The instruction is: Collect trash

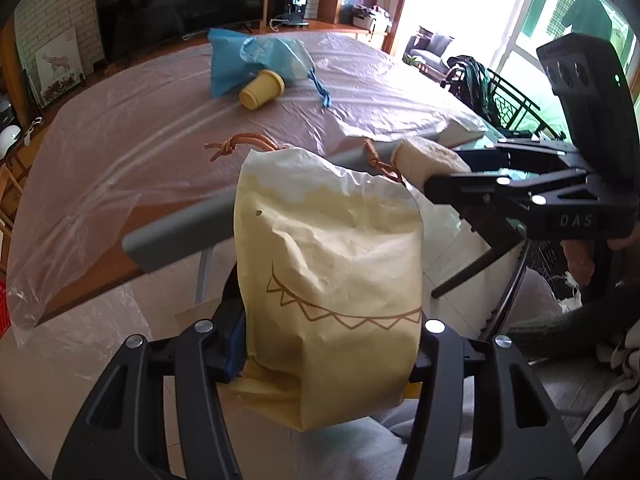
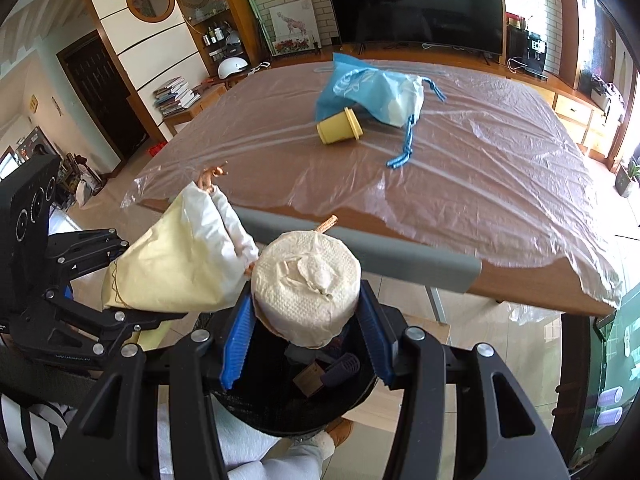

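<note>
my left gripper (image 1: 332, 344) tilted down, pinching yellow paper bag (image 1: 332, 264) before table edge (image 2: 360, 252). my right gripper (image 2: 306, 336) tilted down, clamping tissue roll (image 2: 308, 280) over black bin (image 2: 296, 404). right gripper body reads "das".

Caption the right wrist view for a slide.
Right gripper grips a tissue roll above a black bin; blue bag and yellow cup remain on table.

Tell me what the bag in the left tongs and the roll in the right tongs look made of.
Yellow drawstring bag: looks like matte crinkled paper, creases holding shape, though it could be a coated sheet. Tissue roll: soft embossed paper, dimpled texture and a crumpled centre.
</note>
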Motion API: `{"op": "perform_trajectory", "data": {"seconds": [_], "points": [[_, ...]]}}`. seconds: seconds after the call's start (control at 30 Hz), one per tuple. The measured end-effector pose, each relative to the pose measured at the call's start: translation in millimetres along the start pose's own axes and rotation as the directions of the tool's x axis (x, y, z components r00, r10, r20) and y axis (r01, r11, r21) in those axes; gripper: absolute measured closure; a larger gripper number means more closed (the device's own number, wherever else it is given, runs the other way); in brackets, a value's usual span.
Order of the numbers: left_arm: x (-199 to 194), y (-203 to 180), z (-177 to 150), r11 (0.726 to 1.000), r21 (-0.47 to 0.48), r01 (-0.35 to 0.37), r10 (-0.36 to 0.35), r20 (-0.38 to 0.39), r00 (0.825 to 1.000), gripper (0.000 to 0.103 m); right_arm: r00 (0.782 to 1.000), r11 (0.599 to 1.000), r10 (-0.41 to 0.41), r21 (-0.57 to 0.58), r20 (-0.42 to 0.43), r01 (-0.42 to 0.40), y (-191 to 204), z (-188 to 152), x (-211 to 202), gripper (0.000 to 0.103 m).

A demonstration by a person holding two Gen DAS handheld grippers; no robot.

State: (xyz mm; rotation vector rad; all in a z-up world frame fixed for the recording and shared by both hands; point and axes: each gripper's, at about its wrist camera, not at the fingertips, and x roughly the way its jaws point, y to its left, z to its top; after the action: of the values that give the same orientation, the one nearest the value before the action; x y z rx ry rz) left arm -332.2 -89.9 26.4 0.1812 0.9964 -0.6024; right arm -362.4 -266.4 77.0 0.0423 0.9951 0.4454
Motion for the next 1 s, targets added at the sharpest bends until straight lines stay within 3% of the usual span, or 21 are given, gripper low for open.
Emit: {"op": "perform_trajectory", "data": {"seconds": [0.23, 1.0], "points": [[10, -6, -20, 1.0, 0.031, 0.006, -0.004, -0.064, 0.998, 0.047, 0.999, 0.999, 0.006, -0.032, -0.034, -0.007, 6, -14, 3, 0.054], [60, 8, -55, 0.999, -0.052, -0.003, -0.008, -0.209, 0.978, 0.047, 0.987, 0.998, -0.01, -0.064, -0.163, -0.001, 21, -47, 53, 0.054]]}}
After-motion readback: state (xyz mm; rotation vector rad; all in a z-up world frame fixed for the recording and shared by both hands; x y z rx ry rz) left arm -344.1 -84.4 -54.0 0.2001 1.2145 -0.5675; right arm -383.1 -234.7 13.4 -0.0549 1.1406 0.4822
